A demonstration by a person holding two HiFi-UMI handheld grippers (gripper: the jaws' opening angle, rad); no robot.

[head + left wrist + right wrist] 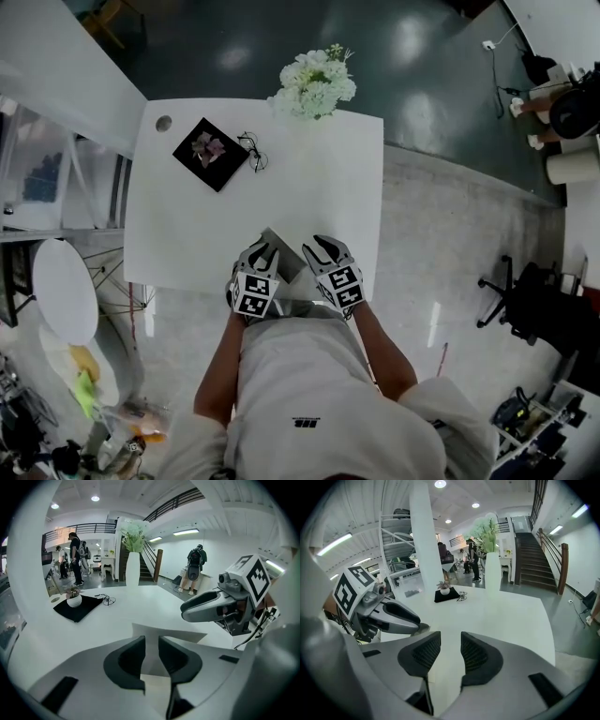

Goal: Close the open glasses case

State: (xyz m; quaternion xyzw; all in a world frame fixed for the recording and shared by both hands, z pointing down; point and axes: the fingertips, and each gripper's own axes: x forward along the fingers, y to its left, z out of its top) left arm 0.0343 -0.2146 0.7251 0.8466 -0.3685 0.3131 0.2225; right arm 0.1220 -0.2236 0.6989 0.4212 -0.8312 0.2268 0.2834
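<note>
The grey glasses case (284, 262) lies open at the table's near edge, between my two grippers. Its raised flap (165, 633) shows just beyond the left gripper (151, 656), whose jaws stand a narrow gap apart; the flap fills the view through that gap and the pads do not seem to press on it. In the head view the left gripper (266, 251) is at the case's left side and the right gripper (315, 247) at its right. The right gripper (450, 652) also shows a narrow gap, with only bare white table in it. The case's inside is hidden.
On the far left of the white table (328, 178) a black cloth (212, 154) holds a small potted plant (74, 600), with a pair of glasses (254, 151) beside it. A white vase of flowers (315, 83) stands at the far edge. People stand in the hall beyond.
</note>
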